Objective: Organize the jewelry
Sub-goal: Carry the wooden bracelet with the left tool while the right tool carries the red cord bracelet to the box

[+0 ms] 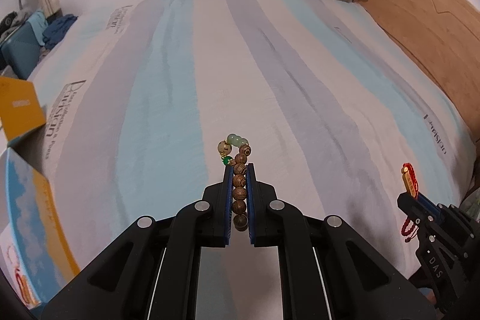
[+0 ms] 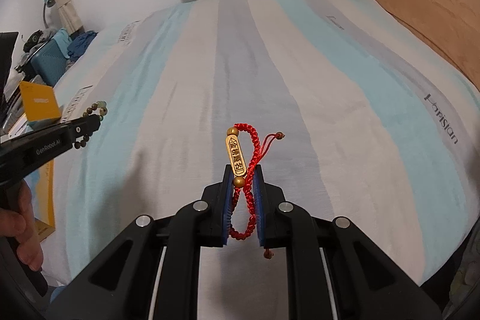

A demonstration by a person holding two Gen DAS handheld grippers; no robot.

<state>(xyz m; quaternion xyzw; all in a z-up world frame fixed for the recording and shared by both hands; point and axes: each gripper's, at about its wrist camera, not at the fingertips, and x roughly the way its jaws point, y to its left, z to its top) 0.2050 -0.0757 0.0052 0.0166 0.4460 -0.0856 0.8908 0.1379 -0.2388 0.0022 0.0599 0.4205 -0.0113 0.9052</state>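
Observation:
My left gripper (image 1: pixel 239 167) is shut on a bracelet of brown wooden beads (image 1: pixel 240 179) with pale green beads at its tip, held above the striped bed. It also shows in the right wrist view (image 2: pixel 90 122) at the left. My right gripper (image 2: pixel 243 170) is shut on a red braided cord bracelet (image 2: pixel 249 194) with a gold tag (image 2: pixel 235 153). That bracelet shows in the left wrist view (image 1: pixel 409 182) at the far right.
The bed sheet (image 1: pixel 270 80) has blue, grey and white stripes. A yellow and blue box (image 1: pixel 33 218) with an open yellow lid (image 1: pixel 18 110) sits at the left edge. A wooden headboard (image 1: pixel 426 29) is at the right, a blue suitcase (image 1: pixel 18 53) at the far left.

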